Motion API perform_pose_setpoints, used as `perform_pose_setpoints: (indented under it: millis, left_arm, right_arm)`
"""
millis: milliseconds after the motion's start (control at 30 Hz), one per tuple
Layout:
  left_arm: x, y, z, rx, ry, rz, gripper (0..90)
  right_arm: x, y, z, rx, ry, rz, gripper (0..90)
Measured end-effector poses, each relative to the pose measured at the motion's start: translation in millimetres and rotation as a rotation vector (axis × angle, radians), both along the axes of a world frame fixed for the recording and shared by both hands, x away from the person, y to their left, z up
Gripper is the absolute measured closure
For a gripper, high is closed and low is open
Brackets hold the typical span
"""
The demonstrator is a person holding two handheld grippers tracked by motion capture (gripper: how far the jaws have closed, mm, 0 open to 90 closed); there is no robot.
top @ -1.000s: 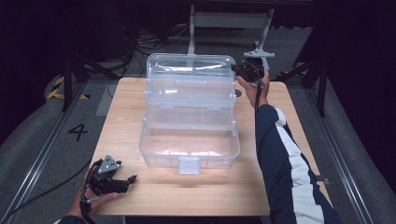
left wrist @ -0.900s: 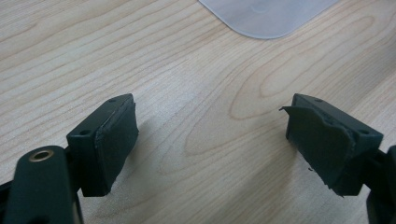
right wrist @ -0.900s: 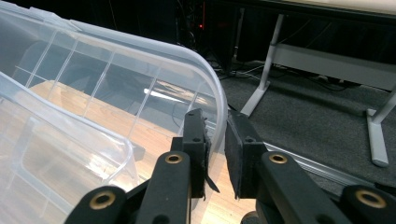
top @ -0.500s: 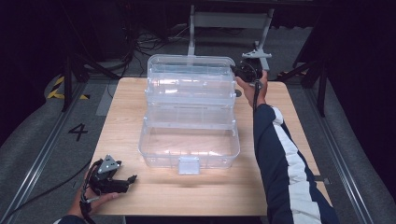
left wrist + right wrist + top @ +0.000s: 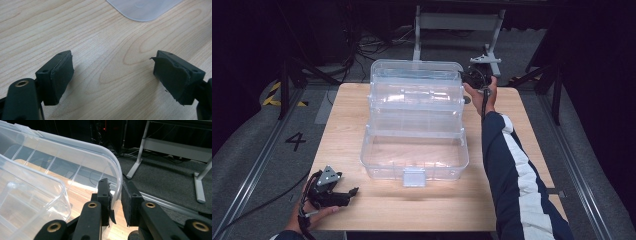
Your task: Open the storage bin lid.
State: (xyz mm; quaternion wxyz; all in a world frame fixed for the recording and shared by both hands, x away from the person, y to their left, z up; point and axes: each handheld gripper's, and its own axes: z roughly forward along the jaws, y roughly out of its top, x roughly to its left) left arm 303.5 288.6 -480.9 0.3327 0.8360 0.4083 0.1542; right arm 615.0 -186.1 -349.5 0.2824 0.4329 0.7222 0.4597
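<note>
Clear plastic storage box (image 5: 414,127), tiered, standing open at the middle of a pale wooden table (image 5: 347,107). Its lower tub sits nearest the person, with a small square latch tab (image 5: 414,176) at the centre of the near wall; upper trays step back toward the far edge, and the raised lid (image 5: 416,70) forms the farthest and highest part.

Right gripper (image 5: 475,76): held at the far right corner of the box, beside the lid's right end, in the person's right hand (image 5: 484,92). A dark sleeve with a white stripe (image 5: 517,165) runs from the near edge of the table along the box's right side. In the right gripper view the two black jaws stand close together with the lid's curved clear rim (image 5: 113,173) passing between them; the left pad lies against the rim, while a thin gap appears on the right side, so a firm grip cannot be confirmed.

Left gripper (image 5: 343,192): resting low over the table at the near left corner, well apart from the box, held in the left hand (image 5: 309,212). A grey three-cornered plate (image 5: 330,175) sits on top. In the left gripper view the jaws are spread wide over bare wood grain, holding nothing; a rounded corner of the box shows at the far edge.

Floor: grey, marked with a figure 4 (image 5: 295,141) to the left of the table.
</note>
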Motion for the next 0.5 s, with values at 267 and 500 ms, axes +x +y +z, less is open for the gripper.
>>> perform_pose_setpoints:
  millis: [267,500]
  left_arm:
    - [0.5,0.0,0.0,0.005,-0.006,0.004,16.9]
    - [0.7,0.0,0.0,0.004,-0.007,0.005,16.9]
  right_arm:
    - [4.7,-0.6,-6.5,0.014,0.023,-0.01,77.7]
    - [6.6,-0.1,-10.2,0.009,0.03,-0.016,76.8]
